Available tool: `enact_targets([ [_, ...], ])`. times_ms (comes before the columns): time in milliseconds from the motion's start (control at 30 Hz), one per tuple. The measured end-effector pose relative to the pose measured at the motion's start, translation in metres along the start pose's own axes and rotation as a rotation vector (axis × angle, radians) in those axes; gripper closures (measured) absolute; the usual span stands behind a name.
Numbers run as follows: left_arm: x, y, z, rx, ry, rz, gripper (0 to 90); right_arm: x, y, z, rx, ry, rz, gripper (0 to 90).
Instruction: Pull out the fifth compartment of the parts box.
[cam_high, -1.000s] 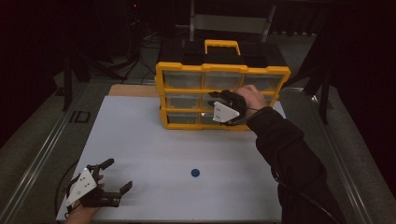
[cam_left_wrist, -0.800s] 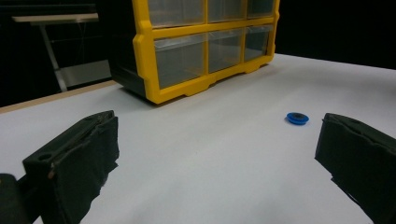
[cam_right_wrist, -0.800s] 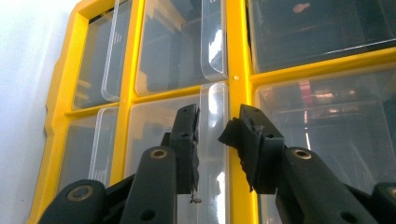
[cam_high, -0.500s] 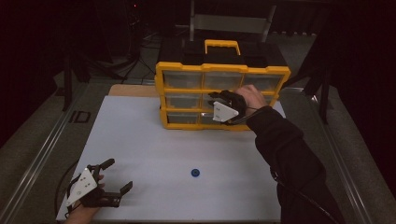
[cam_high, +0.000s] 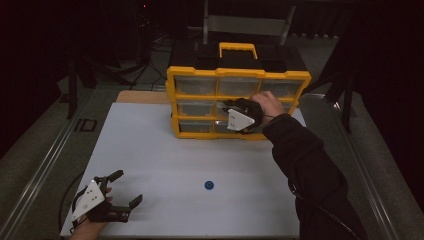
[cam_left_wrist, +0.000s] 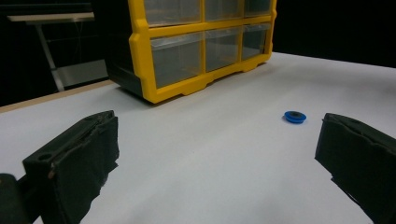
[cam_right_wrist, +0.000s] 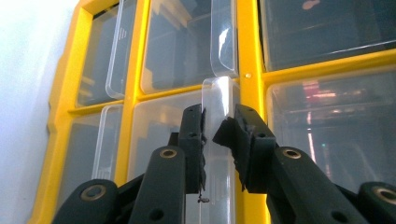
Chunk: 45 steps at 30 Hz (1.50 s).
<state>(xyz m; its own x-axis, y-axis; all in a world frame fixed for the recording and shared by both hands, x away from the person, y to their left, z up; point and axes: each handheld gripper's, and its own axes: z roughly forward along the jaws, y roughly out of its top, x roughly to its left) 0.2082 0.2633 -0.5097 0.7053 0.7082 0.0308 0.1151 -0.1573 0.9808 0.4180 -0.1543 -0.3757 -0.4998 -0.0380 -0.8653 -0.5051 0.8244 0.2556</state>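
Drawer handle (cam_right_wrist: 219, 107), clear plastic, on the middle row of the yellow drawer cabinet (cam_high: 237, 75) at the worktop's (cam_high: 165, 165) far edge: my right tongs (cam_right_wrist: 219, 133) have just been closing and now pinch it. My left tongs (cam_high: 120, 192) rest spread wide at the near left corner, well apart from a small blue ring (cam_high: 209, 185) lying mid-worktop.

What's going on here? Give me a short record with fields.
Setting: white table with a yellow drawer cabinet at the back
Right gripper: jaws have just been closing, pads on the clear drawer handle of a middle-row drawer
Left gripper: open, holding nothing, near the front left table corner
Loose item: small blue ring lying on the table
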Motion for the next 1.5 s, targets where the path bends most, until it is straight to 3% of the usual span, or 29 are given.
enact_targets([
  [267, 0.0, 0.0, 0.0, -0.002, 0.001, 0.002, 0.0, -0.01, 0.003, 0.0, 0.019, 0.078, 0.042, 74.4],
  [567, 0.0, 0.0, 0.0, -0.006, 0.002, -0.001, 0.0, -0.014, 0.006, -0.005, 0.026, 0.12, 0.062, 74.4],
  [900, 0.001, 0.0, 0.001, -0.008, 0.0, -0.004, 0.0, -0.01, 0.011, -0.012, 0.03, 0.132, 0.043, 74.4],
  [1200, 0.001, 0.001, 0.001, -0.009, 0.002, -0.004, 0.0, -0.008, 0.017, -0.021, 0.015, 0.162, 0.07, 74.3],
  [1300, 0.001, 0.001, 0.001, -0.009, 0.004, -0.004, 0.0, -0.007, 0.018, -0.023, 0.015, 0.165, 0.052, 74.3],
  [1500, 0.001, 0.001, 0.001, -0.007, 0.002, -0.002, 0.0, -0.008, 0.019, -0.027, 0.0, 0.175, 0.079, 74.3],
])
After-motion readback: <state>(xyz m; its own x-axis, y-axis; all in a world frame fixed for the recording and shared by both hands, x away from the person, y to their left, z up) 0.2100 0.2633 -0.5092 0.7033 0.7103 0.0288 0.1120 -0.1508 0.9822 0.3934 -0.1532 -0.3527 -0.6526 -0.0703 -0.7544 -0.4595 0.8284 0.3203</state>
